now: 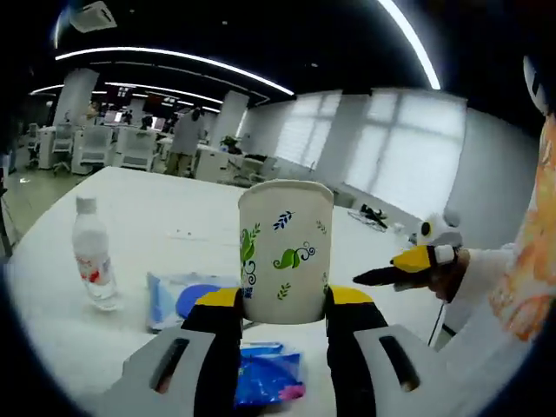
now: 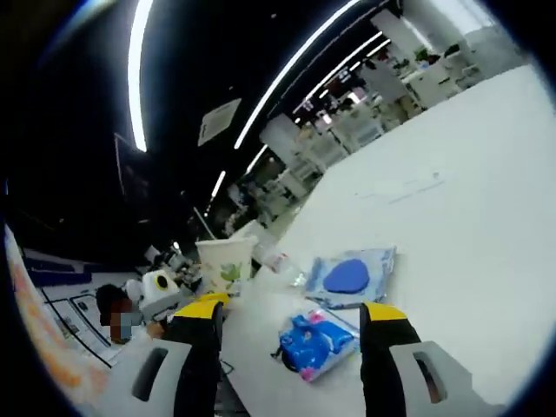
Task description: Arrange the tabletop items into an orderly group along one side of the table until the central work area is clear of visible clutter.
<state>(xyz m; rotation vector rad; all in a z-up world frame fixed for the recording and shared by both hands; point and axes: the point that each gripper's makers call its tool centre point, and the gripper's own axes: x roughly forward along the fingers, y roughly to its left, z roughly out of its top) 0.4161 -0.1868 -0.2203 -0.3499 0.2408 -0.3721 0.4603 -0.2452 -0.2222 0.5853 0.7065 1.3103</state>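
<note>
Holding a paper cup (image 1: 285, 252) between its two yellow-tipped jaws, the left gripper (image 1: 285, 304) stands above the near edge of the white table (image 1: 148, 195). The cup is upright, its long axis vertical and its open mouth up, with green and blue leaf prints on its side. Just below and beyond the jaws in the left gripper view lies a blue snack packet (image 1: 268, 375), flat on the table. A little farther and to the left lies a clear pouch with a blue round patch (image 1: 187, 298), also flat. Left of that stands a small water bottle (image 1: 93, 254), upright with its white cap on top, well apart from the cup. To the right, the right gripper (image 1: 395, 271) reaches in, its dark tips pointing left toward the cup.

In the right gripper view the right gripper's jaws stand wide apart with nothing between them. The blue snack packet (image 2: 317, 340) lies between the jaws on the table, the clear pouch (image 2: 347, 276) just beyond it, and the cup (image 2: 226, 263) to the left. Desks and ceiling light strips fill the far room.
</note>
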